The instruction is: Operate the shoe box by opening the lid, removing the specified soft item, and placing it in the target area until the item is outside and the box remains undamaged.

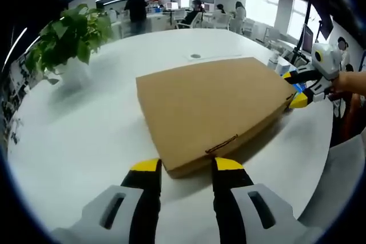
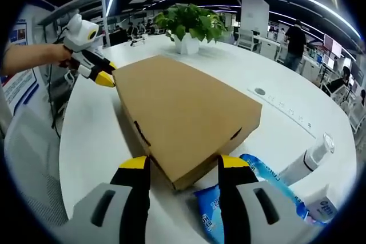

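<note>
In the left gripper view, the shoe box (image 1: 214, 110) is plain brown cardboard, flat and shut, lying on the round white table (image 1: 86, 135). One of its corners points in between the jaws of my left gripper (image 1: 186, 165), which stand wide apart and hold nothing. My right gripper (image 1: 303, 92) sits at the box's opposite corner, yellow tips touching or just beside it. A potted plant (image 1: 68, 41) stands toward the table's far edge.

In the right gripper view, another corner of the box (image 2: 183, 115) sits between the spread, empty jaws of my right gripper (image 2: 184, 163). Here a blue packet (image 2: 237, 198) lies on the table (image 2: 97, 135) just beside that corner, with a white pump bottle (image 2: 306, 161) nearby. My left gripper (image 2: 103, 78) meets the box's far corner, and the plant (image 2: 191, 24) stands beyond it.
</note>
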`<action>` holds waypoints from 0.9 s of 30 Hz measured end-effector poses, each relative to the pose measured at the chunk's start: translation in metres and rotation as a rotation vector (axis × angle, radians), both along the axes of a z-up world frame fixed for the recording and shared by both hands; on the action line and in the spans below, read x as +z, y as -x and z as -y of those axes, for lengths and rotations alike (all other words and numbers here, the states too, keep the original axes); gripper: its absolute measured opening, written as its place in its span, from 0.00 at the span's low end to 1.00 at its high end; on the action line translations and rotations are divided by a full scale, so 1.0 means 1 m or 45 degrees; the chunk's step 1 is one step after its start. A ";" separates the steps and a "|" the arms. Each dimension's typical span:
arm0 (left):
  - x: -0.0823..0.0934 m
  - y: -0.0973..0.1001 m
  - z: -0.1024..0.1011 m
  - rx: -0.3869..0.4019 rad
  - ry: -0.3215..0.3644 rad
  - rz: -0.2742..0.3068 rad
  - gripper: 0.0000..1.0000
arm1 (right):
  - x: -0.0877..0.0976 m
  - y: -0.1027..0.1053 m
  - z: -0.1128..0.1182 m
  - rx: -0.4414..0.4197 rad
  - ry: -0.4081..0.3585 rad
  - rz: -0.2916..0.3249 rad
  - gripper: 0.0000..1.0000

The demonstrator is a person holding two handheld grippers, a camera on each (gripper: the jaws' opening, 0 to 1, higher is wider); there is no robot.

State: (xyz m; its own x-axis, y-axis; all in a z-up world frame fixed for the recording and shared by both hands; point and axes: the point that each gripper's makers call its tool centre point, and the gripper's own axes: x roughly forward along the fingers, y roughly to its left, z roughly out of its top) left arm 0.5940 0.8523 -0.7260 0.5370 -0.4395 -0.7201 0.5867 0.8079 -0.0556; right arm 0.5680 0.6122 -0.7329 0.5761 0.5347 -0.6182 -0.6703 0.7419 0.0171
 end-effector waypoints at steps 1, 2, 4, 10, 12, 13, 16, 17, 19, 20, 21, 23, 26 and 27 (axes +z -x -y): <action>0.000 -0.001 0.000 -0.001 0.001 0.000 0.34 | 0.000 -0.001 0.000 0.000 0.001 0.000 0.44; 0.000 -0.002 0.000 -0.002 0.001 0.000 0.34 | 0.000 -0.002 0.000 -0.002 0.001 0.000 0.44; 0.000 -0.002 0.000 -0.003 0.002 -0.001 0.33 | 0.000 -0.003 0.000 0.000 0.003 0.000 0.44; 0.000 -0.001 0.000 -0.007 0.011 0.007 0.33 | -0.001 -0.003 0.000 0.007 0.016 0.001 0.44; 0.000 -0.001 0.000 -0.016 0.009 0.011 0.33 | -0.001 -0.003 0.001 0.003 0.019 0.002 0.44; 0.000 -0.002 -0.001 -0.020 0.005 0.018 0.33 | -0.001 -0.003 0.001 -0.004 0.018 0.000 0.45; 0.000 -0.002 0.000 -0.034 -0.007 0.034 0.35 | -0.001 -0.003 0.002 -0.025 0.006 -0.019 0.45; 0.001 -0.002 0.000 -0.035 -0.007 0.037 0.38 | -0.001 -0.003 0.002 -0.026 0.005 -0.020 0.44; 0.003 -0.002 -0.001 -0.029 -0.009 0.048 0.45 | 0.000 -0.002 0.003 -0.037 0.004 -0.022 0.44; 0.005 -0.001 -0.002 -0.024 -0.010 0.058 0.47 | 0.001 -0.001 0.004 -0.044 0.006 -0.019 0.44; 0.006 -0.001 -0.003 -0.022 -0.009 0.062 0.47 | 0.002 -0.001 0.005 -0.050 0.007 -0.013 0.45; 0.008 0.002 -0.006 -0.015 -0.009 0.062 0.47 | 0.007 0.000 0.007 -0.063 -0.006 -0.005 0.44; 0.012 0.009 -0.009 -0.007 0.006 0.070 0.48 | 0.014 0.004 0.011 -0.082 -0.027 0.012 0.44; 0.013 0.012 -0.010 -0.006 0.009 0.072 0.48 | 0.016 0.005 0.013 -0.089 -0.030 0.020 0.45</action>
State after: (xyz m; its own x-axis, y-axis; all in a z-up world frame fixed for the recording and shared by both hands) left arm 0.5824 0.8620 -0.7127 0.5745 -0.4469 -0.6858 0.5926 0.8050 -0.0281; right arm 0.5630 0.5997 -0.7165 0.6224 0.5070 -0.5963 -0.6171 0.7865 0.0248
